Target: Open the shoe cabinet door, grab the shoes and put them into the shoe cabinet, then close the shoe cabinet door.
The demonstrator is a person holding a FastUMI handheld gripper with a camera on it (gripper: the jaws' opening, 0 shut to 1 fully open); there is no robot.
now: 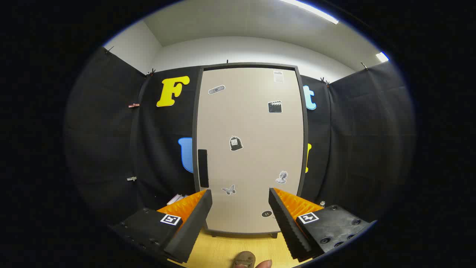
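- Shoe cabinet [250, 149]: tall, upright, stood on short dark feet on the floor, against the black cloth wall, well beyond the fingers.
- Cabinet door [256, 123]: shut, flat, smooth, matt pale beige panel in a thin dark grey frame, covering the whole front; contents hidden behind it.
- Door handle [203, 168]: dark, narrow, vertical bar close to the door's left edge, about mid-height, just above the left fingertip.
- Stickers [235, 143] on the door: several small ones in black, white and grey, scattered over the panel, among them a clapperboard shape, a butterfly, a bust and a round one near the bottom edge; a white label at the top right corner.
- Gripper [240, 197]: jaws spread wide, nothing between them, touching nothing; inner faces ribbed; a square marker on each finger block.
- Floor [219, 249]: light yellow wood-grain boards, seen between the fingers, running up to the cabinet's foot.
- Shoe [244, 258]: only a rounded brownish toe visible on the floor, below the fingers, near side of the cabinet; remainder cut off.
- Fingertip [264, 264] of a person: just beside the shoe's toe.
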